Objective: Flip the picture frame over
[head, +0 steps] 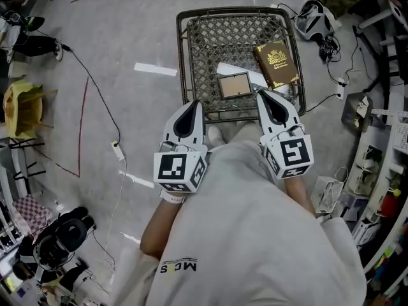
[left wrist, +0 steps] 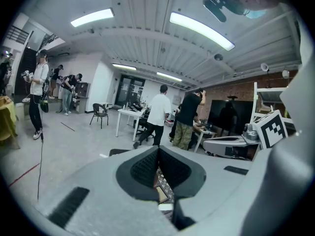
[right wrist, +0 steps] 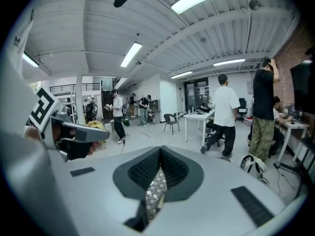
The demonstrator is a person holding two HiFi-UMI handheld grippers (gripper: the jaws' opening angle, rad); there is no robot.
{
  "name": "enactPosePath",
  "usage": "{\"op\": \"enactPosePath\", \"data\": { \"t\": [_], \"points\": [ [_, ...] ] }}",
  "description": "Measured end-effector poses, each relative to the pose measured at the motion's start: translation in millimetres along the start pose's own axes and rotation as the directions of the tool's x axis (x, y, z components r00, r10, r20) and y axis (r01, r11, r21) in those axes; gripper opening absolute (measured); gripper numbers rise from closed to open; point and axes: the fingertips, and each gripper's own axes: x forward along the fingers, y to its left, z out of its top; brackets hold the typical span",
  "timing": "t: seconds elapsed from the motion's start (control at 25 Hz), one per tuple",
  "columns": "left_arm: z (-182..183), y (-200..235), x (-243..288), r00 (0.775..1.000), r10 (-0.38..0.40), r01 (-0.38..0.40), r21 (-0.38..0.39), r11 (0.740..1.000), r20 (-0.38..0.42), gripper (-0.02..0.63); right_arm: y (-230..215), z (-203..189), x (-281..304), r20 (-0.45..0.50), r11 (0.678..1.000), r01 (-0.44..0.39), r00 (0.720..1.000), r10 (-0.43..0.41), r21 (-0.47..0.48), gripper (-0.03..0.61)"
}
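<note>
While left gripper (head: 190,107) and right gripper (head: 263,97) hover closed, empty, at table (head: 182,43) edge, frame (head: 234,85) flat on mesh, book (head: 276,63) beside.

Grey concrete floor (head: 127,37) fills the head view. It carries a white tape strip (head: 155,69) at eleven o'clock and a red line (head: 83,116) at nine o'clock, with a black cable (head: 102,97) trailing just beside the line. Cluttered shelving (head: 382,190) lines the edge at four o'clock. In the left gripper view, fluorescent light strips (left wrist: 199,29) cross a white ribbed ceiling (left wrist: 147,14) at twelve o'clock. A brick wall (left wrist: 238,90) stands at three o'clock. At nine o'clock a white table (left wrist: 126,113) and a black chair (left wrist: 100,113) stand before dark glass doors (left wrist: 129,88).
</note>
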Motion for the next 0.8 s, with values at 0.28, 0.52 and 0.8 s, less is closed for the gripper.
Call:
{"op": "enactPosePath", "data": {
  "t": [0.28,0.52,0.8],
  "points": [
    [-2.9,-2.1,-0.2,1.0,-0.007,0.007,-0.001,1.0,-0.005,0.02,2.6,-0.9,1.0,-0.004,1.0,-0.002,1.0,0.002,-0.003,0.018],
    [-2.9,-2.1,2.5,1.0,-0.014,0.014,-0.002,1.0,-0.003,0.02,2.9,-3.6,2.9,-0.01,1.0,-0.003,1.0,0.003,-0.005,0.018],
    [-3.4,-1.1,2.1,1.0,-0.015,0.015,-0.001,1.0,-0.006,0.02,1.9,-4.9,2.4,-0.015,1.0,0.005,1.0,-0.005,-0.007,0.018]
  ]
}}
